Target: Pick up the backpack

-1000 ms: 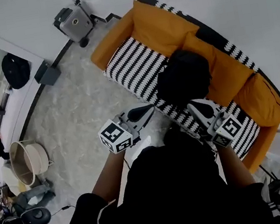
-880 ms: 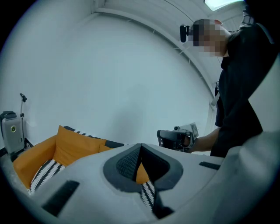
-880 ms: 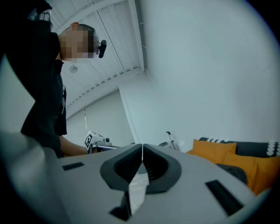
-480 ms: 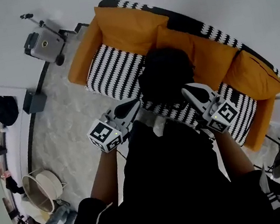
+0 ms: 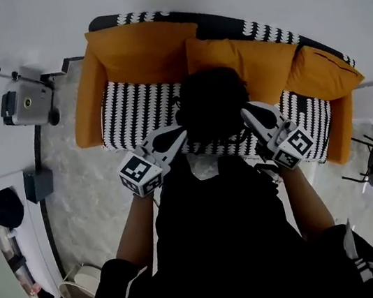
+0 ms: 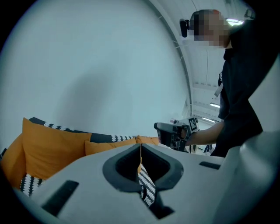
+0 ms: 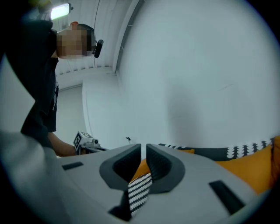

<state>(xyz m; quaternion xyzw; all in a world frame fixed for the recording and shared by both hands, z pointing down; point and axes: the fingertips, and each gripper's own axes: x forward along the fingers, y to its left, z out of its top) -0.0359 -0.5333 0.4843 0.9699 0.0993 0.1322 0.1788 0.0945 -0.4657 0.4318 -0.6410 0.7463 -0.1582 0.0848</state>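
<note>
**Closing in on the sofa**

The left gripper (image 5: 174, 136) has swung in beside the black backpack (image 5: 211, 105), which sits mid-seat on the striped sofa (image 5: 130, 108). The right gripper (image 5: 253, 114) flanks its other side. Both are pinched closed and empty, so no grab yet.

I see the black backpack (image 5: 211, 105) between my two claws: left claw (image 5: 171, 139) just beside one edge, right claw (image 5: 255, 115) just beside the other, and the orange sofa (image 5: 135, 54) under and beyond both.
</note>
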